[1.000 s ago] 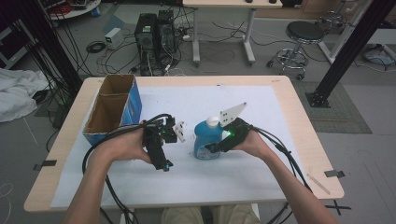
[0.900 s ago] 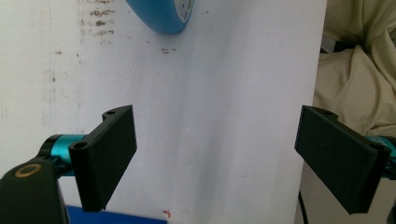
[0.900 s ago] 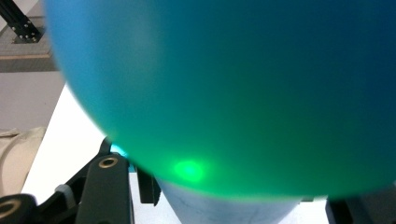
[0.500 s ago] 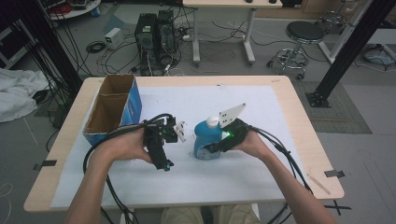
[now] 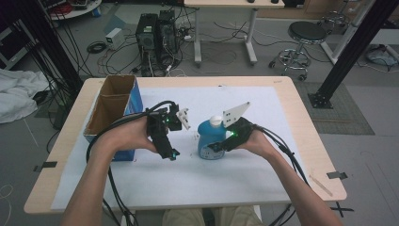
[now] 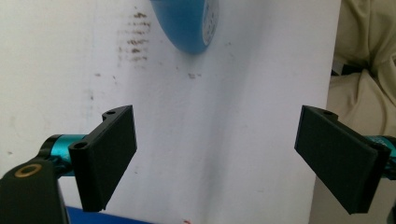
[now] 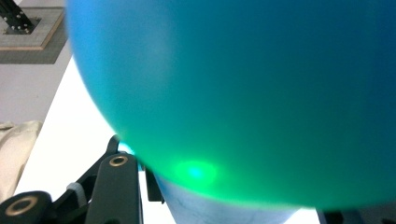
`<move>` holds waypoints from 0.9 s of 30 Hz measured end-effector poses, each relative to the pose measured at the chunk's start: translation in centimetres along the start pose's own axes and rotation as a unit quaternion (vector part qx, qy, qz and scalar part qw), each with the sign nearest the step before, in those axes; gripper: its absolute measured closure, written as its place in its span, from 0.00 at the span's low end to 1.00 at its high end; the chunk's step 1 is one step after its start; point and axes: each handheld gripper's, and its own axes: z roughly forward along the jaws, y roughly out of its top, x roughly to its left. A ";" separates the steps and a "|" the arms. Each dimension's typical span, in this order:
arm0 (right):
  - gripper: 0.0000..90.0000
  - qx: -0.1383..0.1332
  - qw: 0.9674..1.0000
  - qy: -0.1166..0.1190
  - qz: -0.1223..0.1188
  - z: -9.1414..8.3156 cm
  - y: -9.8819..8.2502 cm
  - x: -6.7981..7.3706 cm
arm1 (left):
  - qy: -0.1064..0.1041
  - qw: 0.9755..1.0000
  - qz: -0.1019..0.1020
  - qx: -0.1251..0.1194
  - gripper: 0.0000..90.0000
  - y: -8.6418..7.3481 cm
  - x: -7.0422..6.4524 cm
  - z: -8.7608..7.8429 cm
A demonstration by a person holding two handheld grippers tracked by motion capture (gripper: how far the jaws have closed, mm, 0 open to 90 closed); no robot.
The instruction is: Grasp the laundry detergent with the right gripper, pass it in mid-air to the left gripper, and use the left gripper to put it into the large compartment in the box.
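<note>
Rounded blue plastic bottle (image 5: pixel 210 139) with white cap sits clamped in the right tool (image 5: pixel 221 144), whose jaws have just been closing; left tool (image 6: pixel 215 156), beside it, gapes wide with flat black pads.

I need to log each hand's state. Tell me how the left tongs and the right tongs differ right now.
The left tongs stand wide open with nothing between the jaws; the right tongs have just been closing and are shut on the blue bottle. The left tongs sit apart from the bottle, beside the cardboard box; the right tongs press its body. Both are hand-held over the white sheet and trail black cables.
</note>
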 end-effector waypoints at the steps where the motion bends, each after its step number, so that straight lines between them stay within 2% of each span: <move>1: 0.51 -0.002 1.000 0.000 0.000 -0.2 0.1 0.0 | 0.000 1.000 0.001 -0.004 0.14 0.4 0.2 -0.2; 5: 0.51 -0.007 1.000 0.001 -0.012 -1.5 1.1 -0.1 | 0.005 1.000 0.006 -0.013 0.14 1.9 1.2 -0.8; 8: 0.51 -0.006 1.000 0.003 -0.019 -2.5 2.1 -0.1 | 0.008 1.000 0.005 -0.030 0.14 3.0 2.0 -1.4; 18: 0.51 -0.012 1.000 0.006 -0.027 -4.5 4.1 -0.9 | -0.003 0.997 -0.008 -0.081 0.14 6.1 4.4 -3.0; 21: 0.51 -0.016 1.000 0.010 -0.021 -4.5 4.1 -1.2 | -0.005 0.997 -0.007 -0.076 0.14 6.9 4.8 -2.6; 27: 0.51 -0.007 1.000 0.013 -0.024 -4.1 4.0 -1.3 | -0.013 0.998 -0.001 -0.058 0.14 8.5 5.0 -0.9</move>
